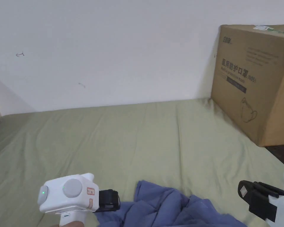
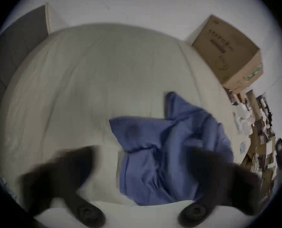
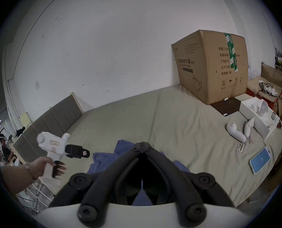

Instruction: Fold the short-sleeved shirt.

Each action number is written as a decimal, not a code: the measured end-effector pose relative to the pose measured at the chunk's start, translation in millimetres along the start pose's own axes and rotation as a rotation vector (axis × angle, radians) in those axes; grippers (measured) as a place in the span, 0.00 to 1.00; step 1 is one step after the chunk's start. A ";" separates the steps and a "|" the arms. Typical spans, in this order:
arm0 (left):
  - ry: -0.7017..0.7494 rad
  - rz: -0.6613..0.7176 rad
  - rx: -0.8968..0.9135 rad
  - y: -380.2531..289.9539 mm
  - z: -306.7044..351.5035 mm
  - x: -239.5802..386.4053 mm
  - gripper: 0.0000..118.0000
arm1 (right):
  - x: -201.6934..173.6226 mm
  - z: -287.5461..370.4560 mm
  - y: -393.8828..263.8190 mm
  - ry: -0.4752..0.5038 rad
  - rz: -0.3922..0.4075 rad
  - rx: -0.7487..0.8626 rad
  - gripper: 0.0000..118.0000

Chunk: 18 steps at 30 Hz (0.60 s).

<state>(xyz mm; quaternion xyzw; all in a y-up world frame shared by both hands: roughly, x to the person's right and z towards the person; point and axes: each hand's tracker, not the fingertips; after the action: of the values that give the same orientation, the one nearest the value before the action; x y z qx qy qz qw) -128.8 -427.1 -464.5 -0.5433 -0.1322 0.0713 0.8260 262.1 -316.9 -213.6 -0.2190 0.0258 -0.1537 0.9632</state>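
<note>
Head view: one crumpled blue shirt point(image 1: 168, 207) is seen on the bed point(image 1: 138, 139), between the left gripper point(image 1: 109, 201) and the right gripper point(image 1: 256, 195); one cardboard box point(image 1: 253, 79) is set at the far right. Left gripper view: its fingers point(image 2: 67, 169) are spread wide above the shirt, empty. Right gripper view: its fingers point(image 3: 133, 151) are pressed together, with nothing seen between them; one phone point(image 3: 260, 159) and one open white box point(image 3: 258, 116) of white parts are seen on the bed.

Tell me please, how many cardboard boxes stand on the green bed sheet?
1. The cardboard box stands at the far right corner of the bed sheet, against the wall. More cardboard lies past the bed's right edge in the right gripper view, so other boxes may be hidden there.
</note>
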 end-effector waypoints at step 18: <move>-0.030 -0.170 0.246 -99.5 73.8 -9.6 0.07 | 29.8 -168.5 4.5 -0.118 0.072 -0.370 0.90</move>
<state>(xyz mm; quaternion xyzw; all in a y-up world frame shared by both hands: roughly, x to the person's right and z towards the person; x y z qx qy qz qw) -162.3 -404.4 -347.0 -0.4236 -0.1801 0.0250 0.8874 272.0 -391.9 -367.1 -0.3997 0.0047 -0.0989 0.9113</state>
